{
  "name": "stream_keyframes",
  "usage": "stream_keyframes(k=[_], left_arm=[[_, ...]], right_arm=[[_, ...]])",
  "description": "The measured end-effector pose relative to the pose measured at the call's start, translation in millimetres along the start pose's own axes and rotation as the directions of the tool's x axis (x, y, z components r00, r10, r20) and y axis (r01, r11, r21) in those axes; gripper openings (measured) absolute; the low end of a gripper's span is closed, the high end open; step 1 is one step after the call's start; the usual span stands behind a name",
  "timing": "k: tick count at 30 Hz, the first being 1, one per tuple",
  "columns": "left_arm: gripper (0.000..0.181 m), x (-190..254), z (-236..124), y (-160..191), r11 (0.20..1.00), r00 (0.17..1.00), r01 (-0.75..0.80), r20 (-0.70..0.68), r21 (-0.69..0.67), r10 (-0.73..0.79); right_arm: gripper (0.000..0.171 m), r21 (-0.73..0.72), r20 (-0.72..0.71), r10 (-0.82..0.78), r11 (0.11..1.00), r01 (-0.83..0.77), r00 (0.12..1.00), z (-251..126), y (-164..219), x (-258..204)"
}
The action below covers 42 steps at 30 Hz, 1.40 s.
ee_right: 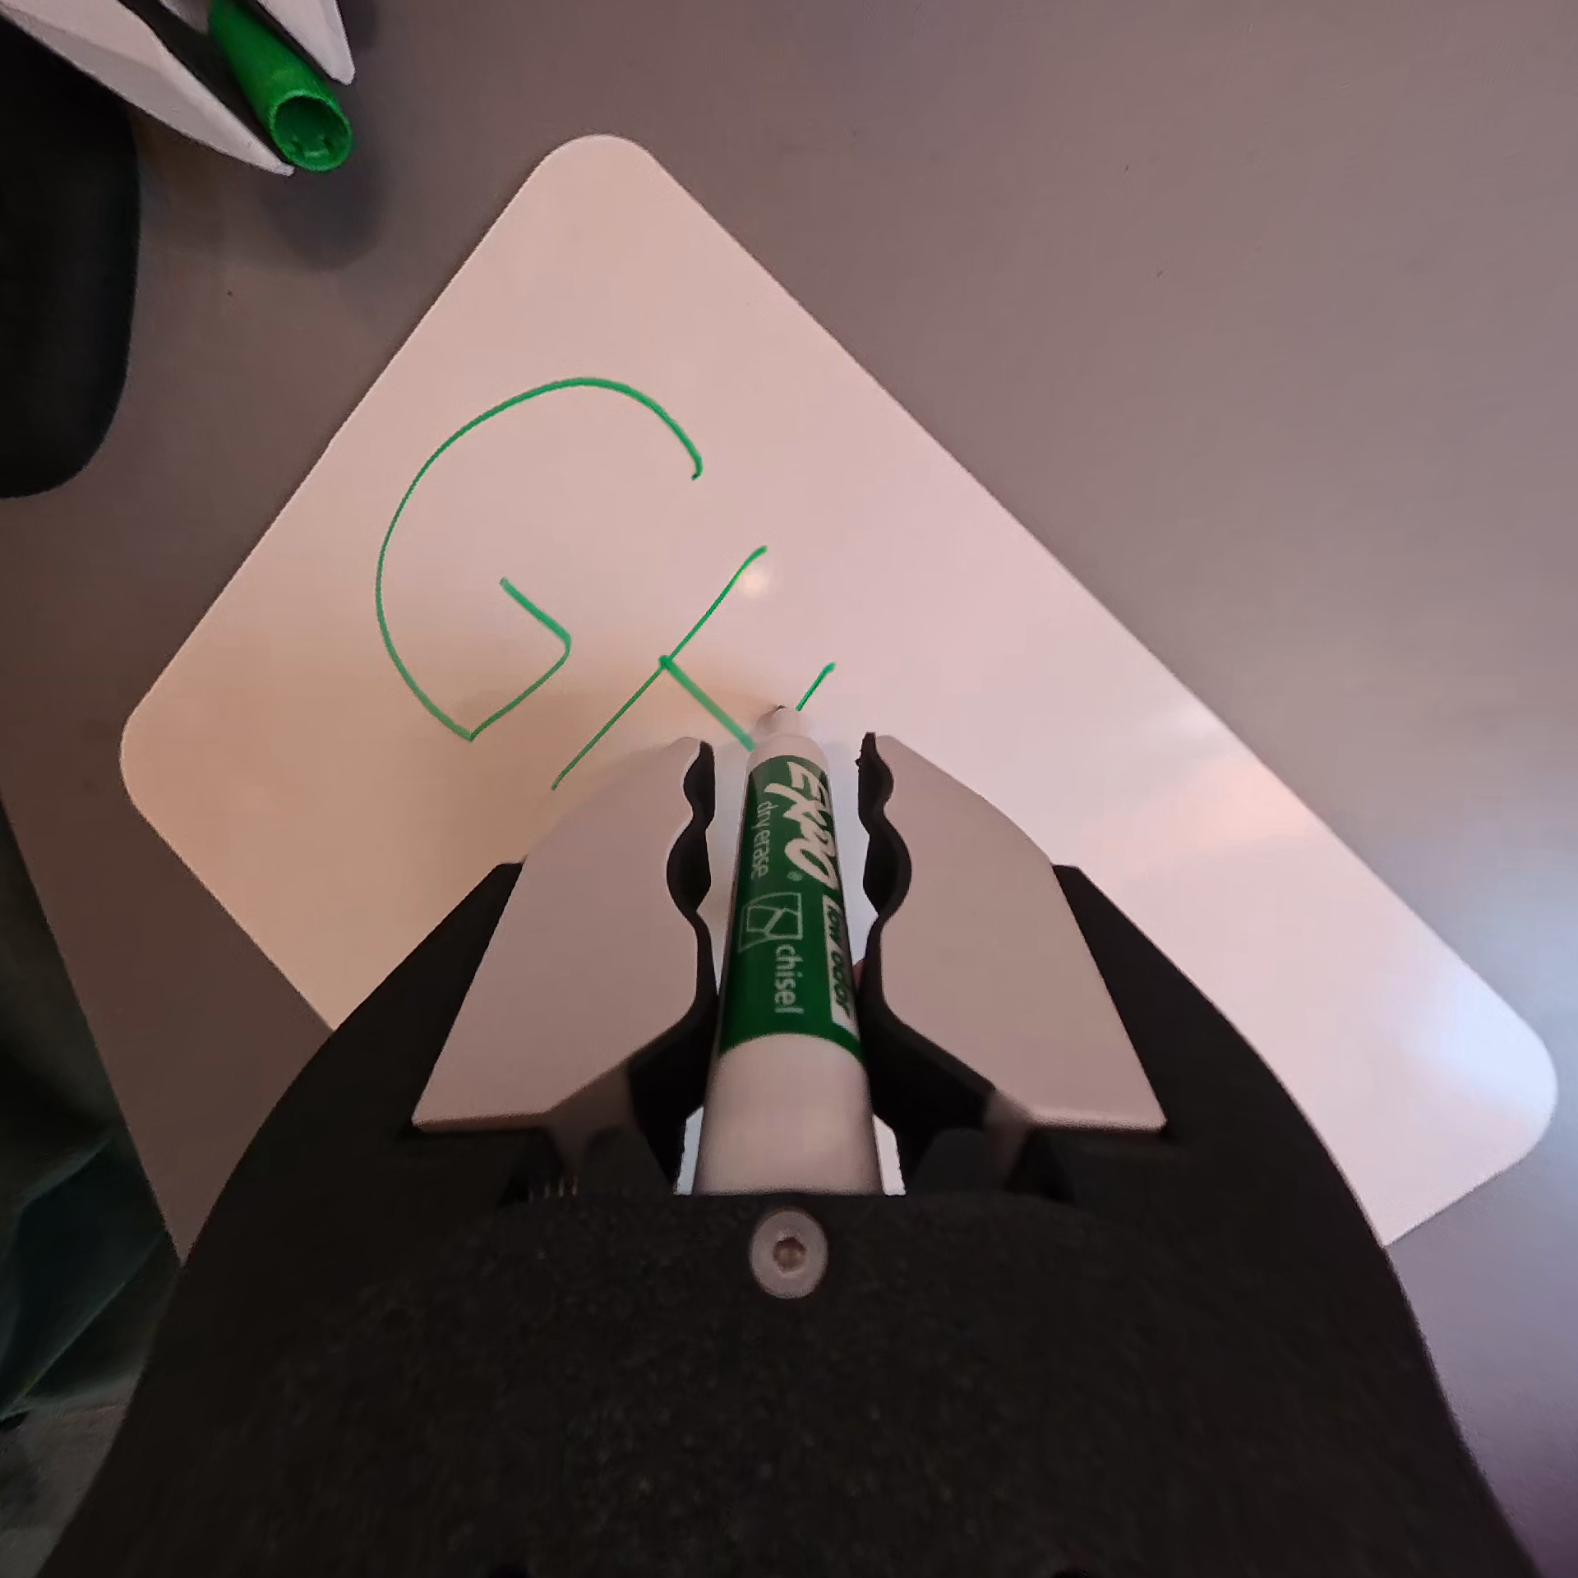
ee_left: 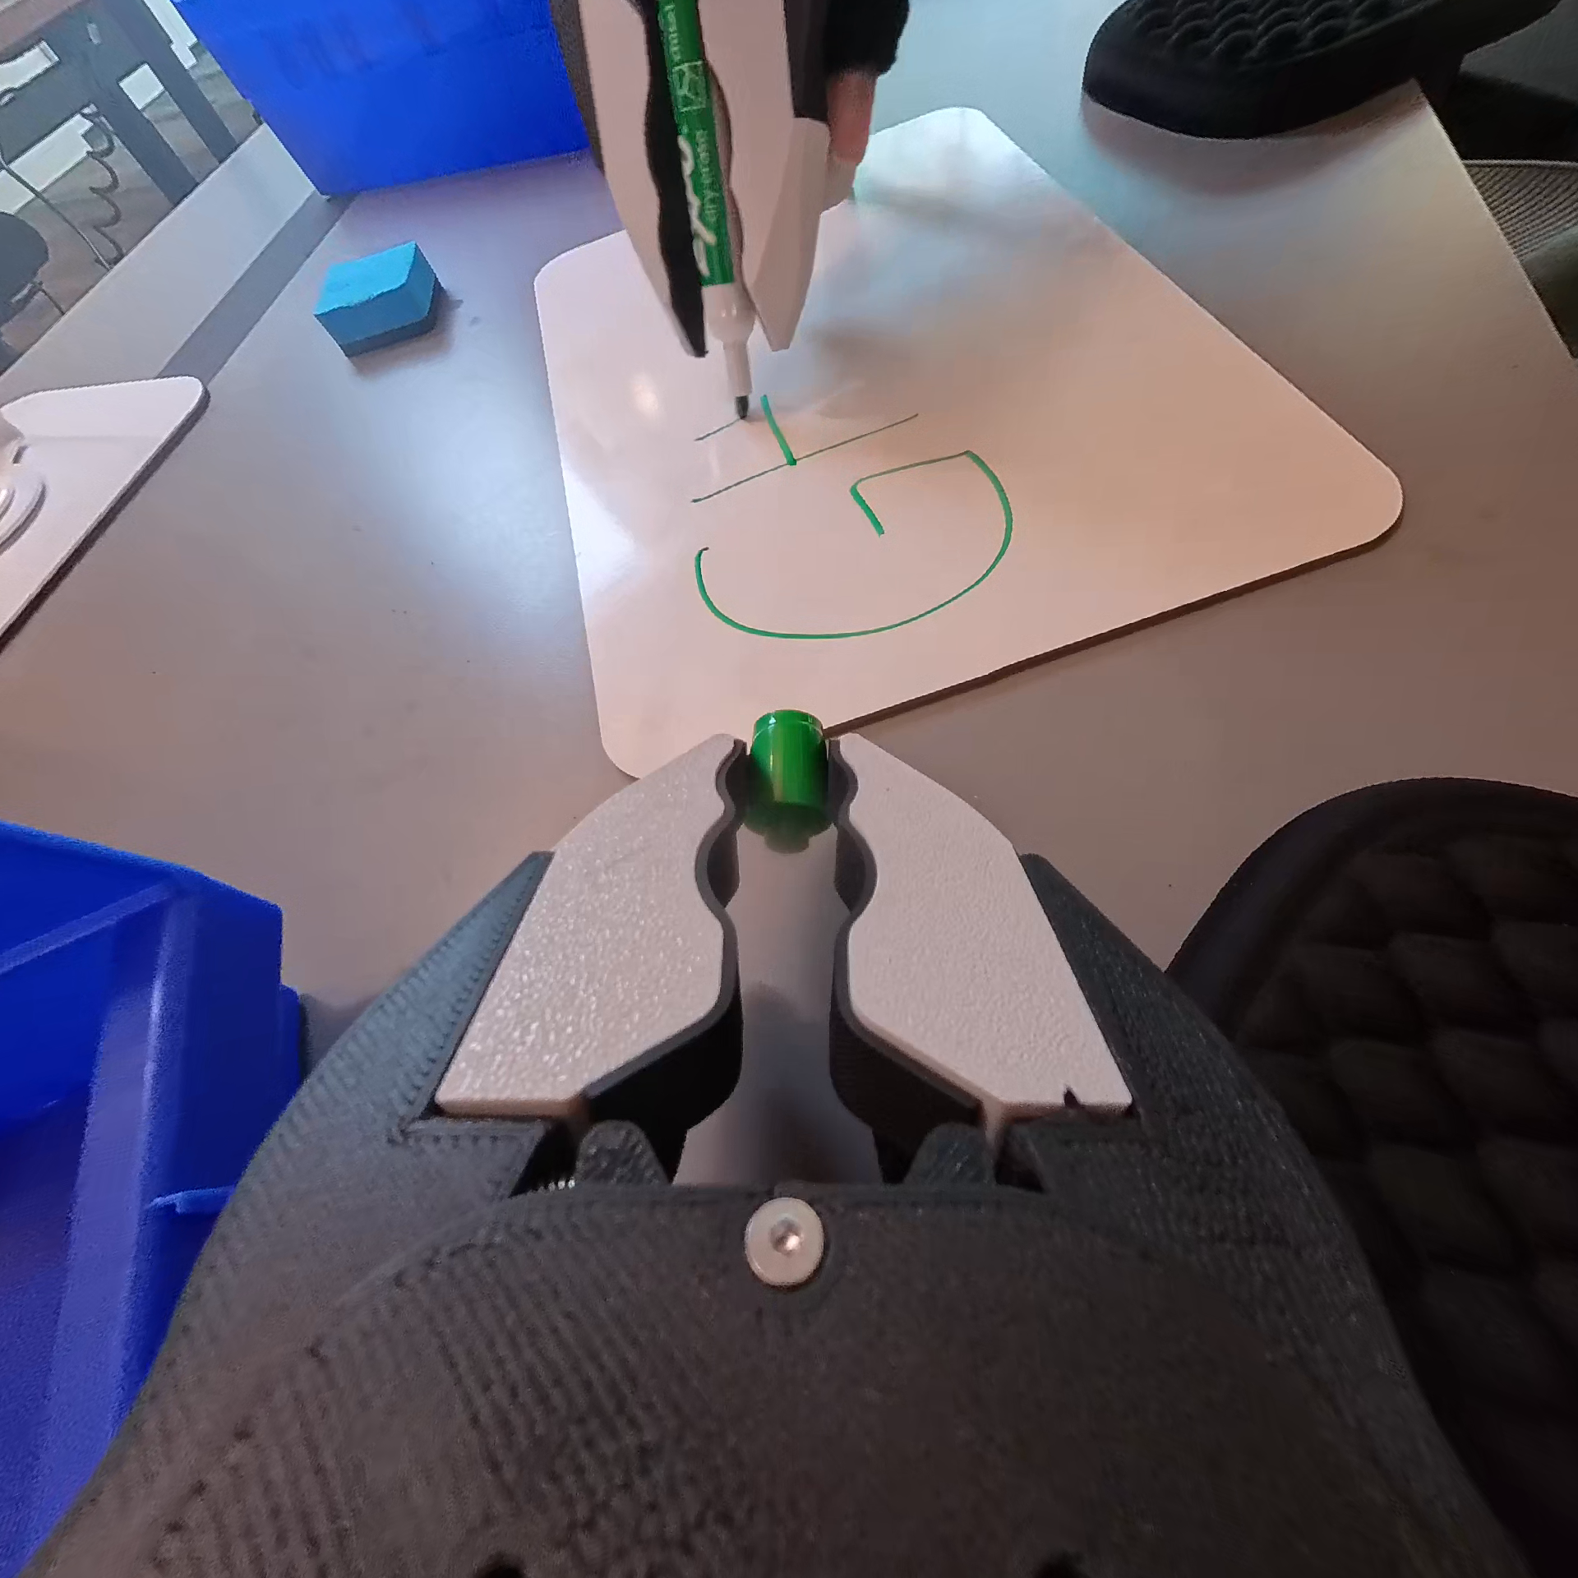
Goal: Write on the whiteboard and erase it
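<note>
Green-labelled marker (ee_right: 781, 922) clamped in right hand-held gripper (ee_right: 781, 743) touches whiteboard (ee_right: 1067, 768); left hand-held gripper (ee_left: 786, 751) grips cap (ee_left: 787, 773).

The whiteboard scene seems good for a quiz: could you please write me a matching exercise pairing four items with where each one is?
Items:
1. green marker
2. green cap
3. blue eraser
4. whiteboard

Places:
A. lying on the table beside the whiteboard, untouched
B. flat on the table, bearing green strokes
C. clamped in the right gripper, tip on the board
D. pinched at the fingertips of the left gripper

Pairs: 1-C, 2-D, 3-A, 4-B
</note>
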State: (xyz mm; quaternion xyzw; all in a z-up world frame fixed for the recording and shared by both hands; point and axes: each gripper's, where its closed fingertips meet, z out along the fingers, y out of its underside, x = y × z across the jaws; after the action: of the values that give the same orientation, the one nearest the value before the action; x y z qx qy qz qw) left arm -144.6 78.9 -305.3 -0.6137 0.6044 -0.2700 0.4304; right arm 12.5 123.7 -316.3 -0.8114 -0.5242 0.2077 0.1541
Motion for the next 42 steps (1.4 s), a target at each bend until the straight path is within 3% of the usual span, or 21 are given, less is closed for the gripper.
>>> stream_keyframes(k=[9, 16, 28, 42], left_arm=[[0.018, 1.0, 0.7, -0.1, 1.0, 1.0, -0.001, 0.0, -0.001, 0.001], [0.018, 0.2, 0.6, 0.3, 1.0, 1.0, -0.001, 0.007, -0.003, 0.001], [0.018, -0.5, 0.0, 1.7, 1.0, 1.0, 0.005, 0.0, -0.003, -0.005], [0.018, -0.3, 0.2, 2.1, 1.0, 1.0, 0.007, 0.0, -0.005, -0.007]], right_arm=[[0.033, -0.031, 0.03, 0.037, 0.999, -0.036, 0.999, -14.8, 38.0, -30.1], [0.033, 0.047, -0.018, 0.037, 0.998, -0.036, 0.999, -20.0, 18.6, -7.2], [0.034, 0.042, -0.047, 0.03, 0.999, -0.028, 0.998, -9.9, -1.4, 26.1], [0.033, -0.024, -0.029, 0.046, 0.999, -0.046, 0.999, -14.6, 22.6, 12.9]])
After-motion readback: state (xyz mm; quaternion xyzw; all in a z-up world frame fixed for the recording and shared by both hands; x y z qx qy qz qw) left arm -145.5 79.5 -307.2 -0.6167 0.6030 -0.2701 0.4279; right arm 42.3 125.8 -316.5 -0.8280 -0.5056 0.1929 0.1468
